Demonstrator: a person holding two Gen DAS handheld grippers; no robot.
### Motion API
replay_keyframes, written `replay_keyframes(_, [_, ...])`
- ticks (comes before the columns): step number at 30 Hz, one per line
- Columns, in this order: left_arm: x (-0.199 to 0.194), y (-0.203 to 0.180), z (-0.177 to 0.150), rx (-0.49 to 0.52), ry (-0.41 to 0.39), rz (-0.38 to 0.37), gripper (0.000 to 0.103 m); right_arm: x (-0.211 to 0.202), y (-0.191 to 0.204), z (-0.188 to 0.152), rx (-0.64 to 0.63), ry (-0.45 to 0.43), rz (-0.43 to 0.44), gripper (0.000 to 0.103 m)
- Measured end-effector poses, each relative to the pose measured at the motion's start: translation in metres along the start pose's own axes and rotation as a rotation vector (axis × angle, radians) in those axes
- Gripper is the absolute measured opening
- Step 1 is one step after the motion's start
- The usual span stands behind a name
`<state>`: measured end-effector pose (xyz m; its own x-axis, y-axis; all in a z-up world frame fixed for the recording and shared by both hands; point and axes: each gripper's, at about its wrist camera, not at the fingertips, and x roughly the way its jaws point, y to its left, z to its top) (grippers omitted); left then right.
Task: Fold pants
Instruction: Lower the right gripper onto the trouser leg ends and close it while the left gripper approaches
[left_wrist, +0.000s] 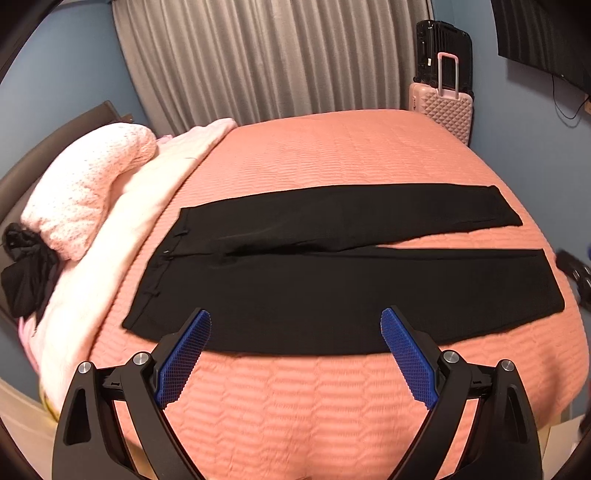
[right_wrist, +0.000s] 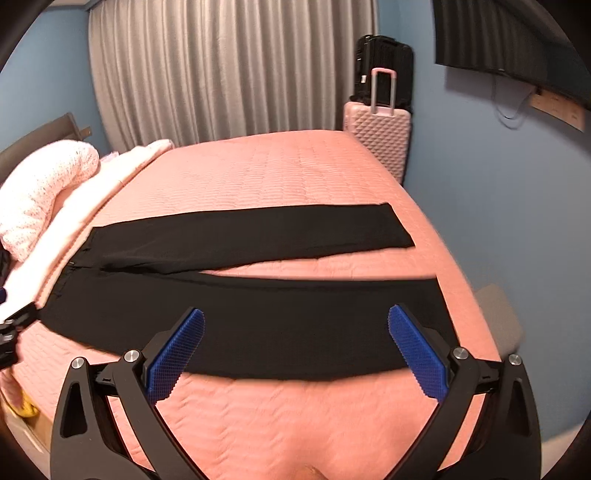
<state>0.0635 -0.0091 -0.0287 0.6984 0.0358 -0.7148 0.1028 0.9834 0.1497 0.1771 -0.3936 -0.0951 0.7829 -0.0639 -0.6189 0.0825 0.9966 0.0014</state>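
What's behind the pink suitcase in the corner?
A black suitcase stands behind the pink suitcase, against the blue wall. Its upper part shows; its lower part is covered, and anything behind it is hidden.

From my station both feeds look evenly lit by soft, warm indoor light, with no glare. The 2 fisheye views bow the salmon quilted bedspread (left_wrist: 332, 155) into a dome and go black at the corners. The flat black fabric pants (left_wrist: 332, 295) read as near-featureless dark. Motion blur smears the right edges of both views.
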Motion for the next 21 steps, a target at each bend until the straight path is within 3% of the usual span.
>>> replay_keyframes(3, [0.029, -0.004, 0.013, -0.017, 0.008, -0.018, 0.092, 0.066, -0.033, 0.032, -0.093, 0.008, -0.013, 0.098])
replay_keyframes(5, [0.051, -0.008, 0.022, -0.029, 0.006, -0.020, 0.092, 0.125, -0.065, 0.052, -0.111, 0.076, 0.016, 0.098])
replay_keyframes(7, [0.070, -0.013, 0.030, -0.040, 0.006, -0.018, 0.092, 0.171, -0.096, 0.065, -0.083, 0.121, 0.007, 0.098])
replay_keyframes(10, [0.103, -0.022, 0.037, -0.055, 0.003, -0.006, 0.092, 0.240, -0.143, 0.085, -0.018, 0.156, 0.092, 0.098])
replay_keyframes(16, [0.149, -0.041, 0.044, -0.049, 0.025, -0.005, 0.092, 0.333, -0.186, 0.115, -0.063, 0.211, 0.112, 0.098])
replay_keyframes(21, [0.181, -0.057, 0.042, -0.055, 0.054, -0.020, 0.092, 0.388, -0.213, 0.130, -0.026, 0.268, 0.229, 0.098])
